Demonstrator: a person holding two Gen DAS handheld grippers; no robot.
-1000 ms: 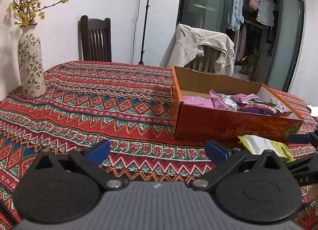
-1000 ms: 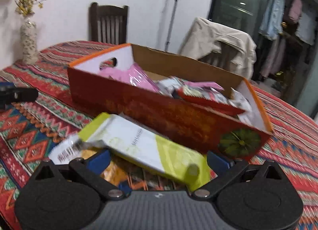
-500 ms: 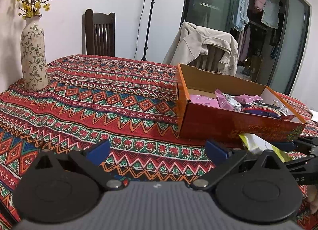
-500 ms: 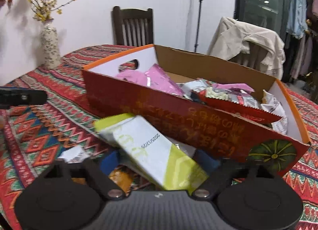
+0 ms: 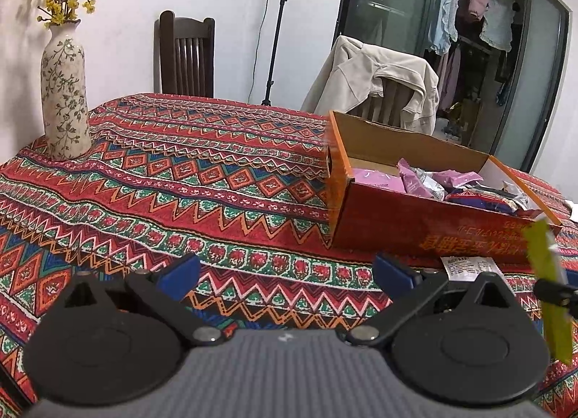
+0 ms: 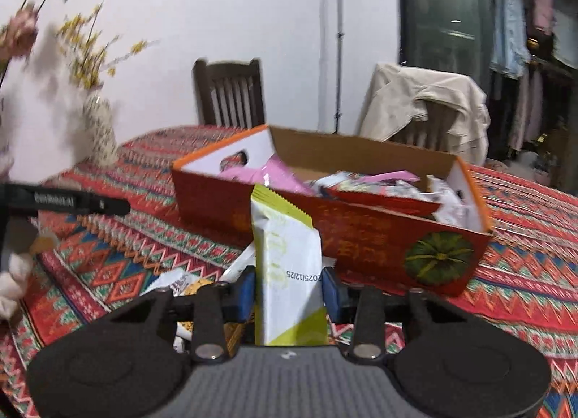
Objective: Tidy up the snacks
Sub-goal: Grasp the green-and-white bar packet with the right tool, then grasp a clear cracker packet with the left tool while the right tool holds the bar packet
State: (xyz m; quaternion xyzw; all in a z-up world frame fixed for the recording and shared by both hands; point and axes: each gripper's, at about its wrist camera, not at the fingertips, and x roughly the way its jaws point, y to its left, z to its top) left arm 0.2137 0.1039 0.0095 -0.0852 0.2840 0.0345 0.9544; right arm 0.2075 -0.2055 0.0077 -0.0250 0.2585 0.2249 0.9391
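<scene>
Jaws first: the right gripper (image 6: pixel 288 289) is clamped tight across the white-and-lime snack packet (image 6: pixel 287 273), blue pads pressing both flat sides, while the left gripper (image 5: pixel 285 271) stands wide apart with nothing between its fingers. The packet rides upright and clear of the tablecloth (image 5: pixel 180 183), serrated end up, just in front of the red cardboard box's (image 6: pixel 361 233) near wall. Held by its middle like that, it looks ready to go up over the rim. The box already carries a heap of pink and silver wrappers (image 5: pixel 422 179), so this one probably lands on top. Underneath the right gripper, a couple more packets (image 6: pixel 184 282) lie on the cloth, likely next in line. The left one hovers low and spread over bare cloth left of the box, seemingly parked there, keeping out of the way. Over on the far left corner, a flowered vase (image 5: pixel 65 93) stands well apart from the action.
</scene>
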